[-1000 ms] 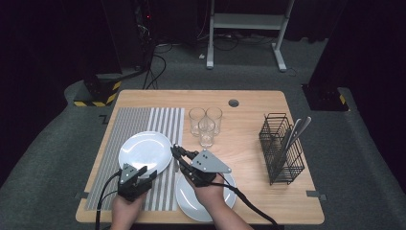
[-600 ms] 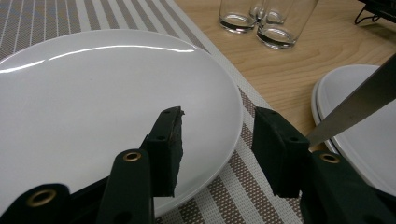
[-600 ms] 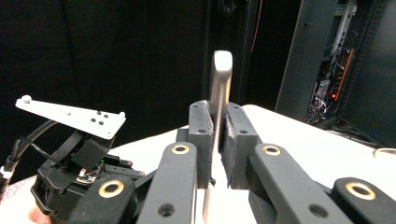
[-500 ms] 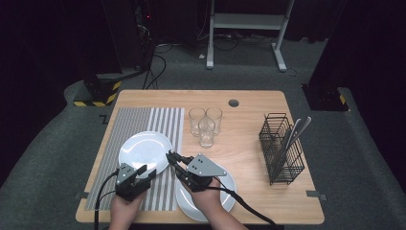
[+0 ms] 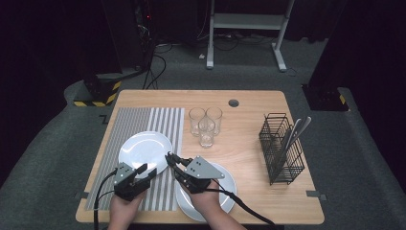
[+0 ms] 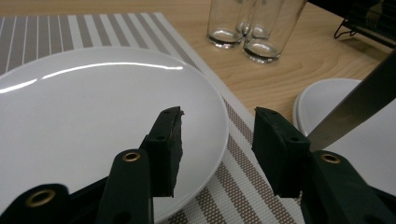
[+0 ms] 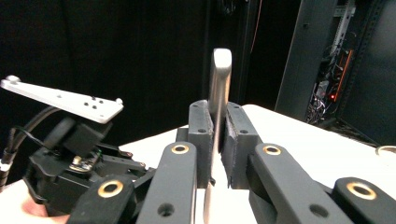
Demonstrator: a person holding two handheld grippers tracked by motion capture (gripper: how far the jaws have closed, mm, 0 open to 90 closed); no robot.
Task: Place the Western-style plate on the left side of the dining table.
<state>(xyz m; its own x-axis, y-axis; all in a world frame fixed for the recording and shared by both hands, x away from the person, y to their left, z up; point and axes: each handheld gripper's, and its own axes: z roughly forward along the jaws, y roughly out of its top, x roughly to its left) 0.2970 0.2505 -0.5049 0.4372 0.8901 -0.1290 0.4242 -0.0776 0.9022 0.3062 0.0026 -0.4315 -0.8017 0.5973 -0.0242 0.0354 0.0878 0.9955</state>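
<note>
A table knife (image 7: 218, 88) (blade up, in the right gripper view) is pinched in the right gripper (image 7: 217, 122), just above the right-hand white plate (image 5: 225, 184). The left gripper (image 6: 219, 144), jaws spread, hovers over the edge of the other plate (image 6: 93, 107) on the striped placemat (image 5: 163, 122).

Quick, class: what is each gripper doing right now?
Left gripper: open, empty, over the plate edge.
Right gripper: shut on a knife.
</note>
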